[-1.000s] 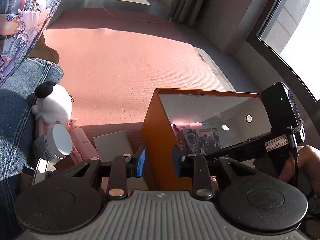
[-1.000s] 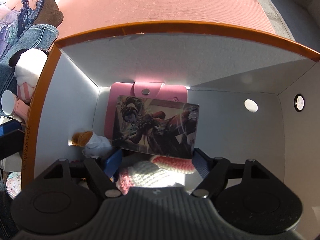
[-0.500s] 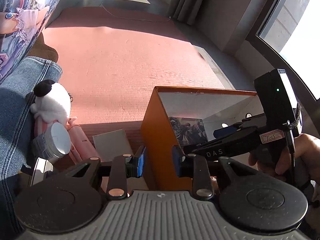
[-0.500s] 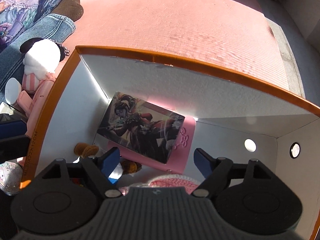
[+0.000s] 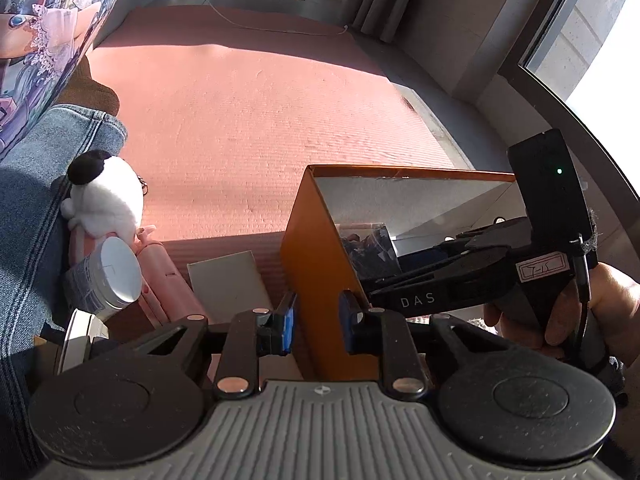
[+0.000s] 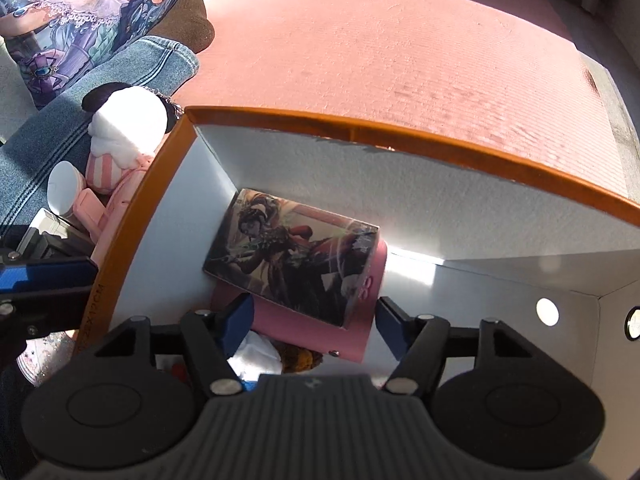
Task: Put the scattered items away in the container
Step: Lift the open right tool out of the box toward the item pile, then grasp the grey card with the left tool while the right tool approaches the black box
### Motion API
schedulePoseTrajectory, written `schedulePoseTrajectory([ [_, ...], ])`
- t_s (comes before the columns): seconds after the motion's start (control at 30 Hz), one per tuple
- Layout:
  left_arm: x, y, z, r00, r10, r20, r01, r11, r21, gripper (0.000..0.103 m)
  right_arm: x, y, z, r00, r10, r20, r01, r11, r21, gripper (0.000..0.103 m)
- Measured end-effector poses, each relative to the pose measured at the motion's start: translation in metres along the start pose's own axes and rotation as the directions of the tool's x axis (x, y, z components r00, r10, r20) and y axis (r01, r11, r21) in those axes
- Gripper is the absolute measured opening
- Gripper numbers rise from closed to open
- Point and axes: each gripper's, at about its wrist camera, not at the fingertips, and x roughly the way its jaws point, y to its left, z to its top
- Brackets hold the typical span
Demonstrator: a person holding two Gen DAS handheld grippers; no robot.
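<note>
Right gripper [image 6: 314, 316] is hanging nose-down over the open box, pads apart with nothing between them, though the jaws have just been closing a little. Left gripper [image 5: 318, 322] is straddling the box's near left wall; its jaws have just been closing on that wall, and the blue pads appear to be pressing it from both sides, steadying the container. Everything is sitting on a salmon-pink ribbed floor mat [image 5: 260, 120], sunlit, slightly rippled. The orange cardboard box with matt white inside walls [image 5: 316, 248] is standing upright on it, mouth up. Lying flat inside are a soft pink snap-flap wallet [image 6: 312, 332] and, on top of it, a glossy rectangular pack printed with a dark-haired figure [image 6: 296, 264], its long axis running left to right across the jaws' line. Items waiting outside are all lying left of the box, beyond the clamped wall, against a person's blue denim leg [image 5: 40, 200]: a fluffy white plush toy with a black ear [image 5: 108, 196], a flat pale grey card box [image 5: 228, 280] just beside the wall, a smooth pink oblong case [image 5: 168, 280], and a short white-lidded jar [image 5: 108, 276] tipped on its side. Judging by this, the coming reach is turning on that leftward offset: the left hand is nearer the pile but is busy holding, so the free right tool would be crossing over the rim. Plush should be squashing easily; the jar looks hard and may roll.
</note>
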Motion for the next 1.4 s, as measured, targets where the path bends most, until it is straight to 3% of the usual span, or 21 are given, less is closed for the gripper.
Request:
schedulePoseTrajectory([
  [0.2, -0.003, 0.0, 0.0, 1.0, -0.003, 0.006, 0.003, 1.0, 0.007, 0.023, -0.002, 0.004, 0.002, 1.0, -0.018, 0.0, 0.018, 1.0, -0.003, 0.068],
  [0.27, -0.006, -0.001, 0.0, 1.0, 0.005, 0.004, -0.005, 1.0, 0.017, 0.024, -0.01, 0.008, 0.001, 0.999, -0.053, 0.013, 0.053, 0.999, -0.01, 0.074],
  [0.47, -0.015, -0.004, 0.0, 0.999, 0.041, 0.011, -0.042, 0.997, 0.059, 0.025, -0.042, 0.021, -0.008, 0.99, -0.126, 0.065, 0.124, 0.992, 0.026, 0.075],
  [0.63, -0.029, -0.004, -0.006, 0.996, 0.08, 0.044, -0.085, 0.989, 0.117, 0.028, -0.069, 0.045, -0.024, 0.966, -0.191, 0.174, 0.182, 0.981, 0.067, 0.074],
  [0.8, -0.042, 0.011, -0.012, 0.995, 0.081, 0.05, -0.086, 0.99, 0.109, 0.028, -0.089, 0.069, -0.035, 0.92, -0.245, 0.305, 0.215, 0.968, 0.129, 0.074],
  [1.17, -0.08, 0.089, -0.026, 0.994, 0.087, 0.07, -0.084, 0.996, -0.04, 0.028, -0.102, 0.119, -0.037, 0.881, -0.205, 0.427, 0.143, 0.975, 0.172, 0.074],
  [1.3, -0.094, 0.107, -0.031, 0.992, 0.096, 0.079, -0.092, 0.994, -0.055, 0.028, -0.097, 0.135, -0.038, 0.887, -0.164, 0.431, 0.098, 0.98, 0.171, 0.073],
  [1.4, -0.1, 0.11, -0.035, 0.992, 0.101, 0.08, -0.098, 0.994, -0.038, 0.028, -0.091, 0.146, -0.041, 0.896, -0.142, 0.421, 0.08, 0.984, 0.161, 0.063],
])
